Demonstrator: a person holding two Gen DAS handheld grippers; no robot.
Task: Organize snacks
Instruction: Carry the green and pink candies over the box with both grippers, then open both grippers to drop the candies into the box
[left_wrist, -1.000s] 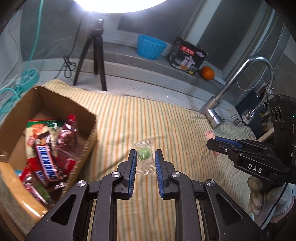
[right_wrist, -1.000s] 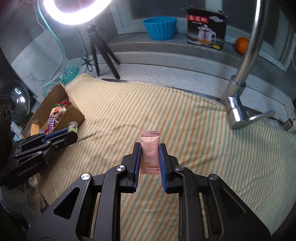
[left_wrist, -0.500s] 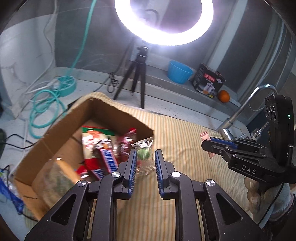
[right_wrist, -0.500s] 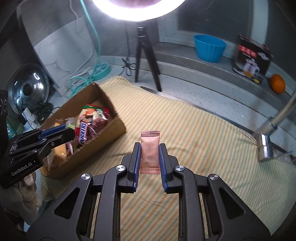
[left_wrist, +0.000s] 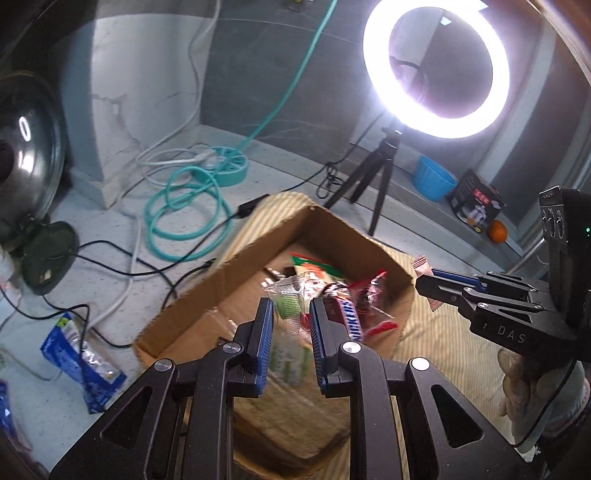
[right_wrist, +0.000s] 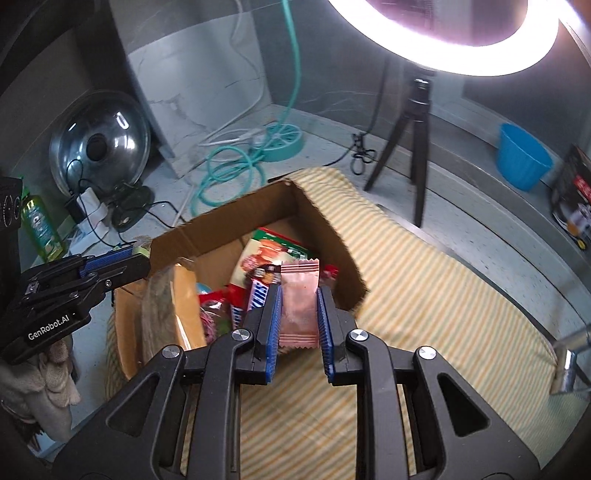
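- Left tongs (left_wrist: 291, 332) clenched on a clear-wrapped green candy (left_wrist: 287, 301), held above the open cardboard box (left_wrist: 354, 236).
- Right tongs (right_wrist: 298, 321) clenched on a pink sachet (right_wrist: 300, 299), upright between the blue pads, over the near right corner of the box.
- In the left wrist view: right tongs at the right edge, pink sachet tip poking out just beside the box's right wall.
- In the right wrist view: left tongs (right_wrist: 142, 254) at the left, beside the box's left wall; candy there only a pale blur, probably the same piece.
- Inside the box: a Snickers bar (left_wrist: 349, 319), red wrappers, a green and red packet (right_wrist: 275, 251), a brown bag (right_wrist: 173, 306) at the near left.
- Box set on a yellow striped cloth (right_wrist: 424, 295) over the desk.
- Farther out: ring light (left_wrist: 436, 70) on a black tripod (left_wrist: 380, 173), teal hose (left_wrist: 184, 210) coiled at the far left, blue bowl (right_wrist: 522, 160), an orange (left_wrist: 496, 230) at the far right, a blue packet (left_wrist: 81, 358) on the desk at the near left.
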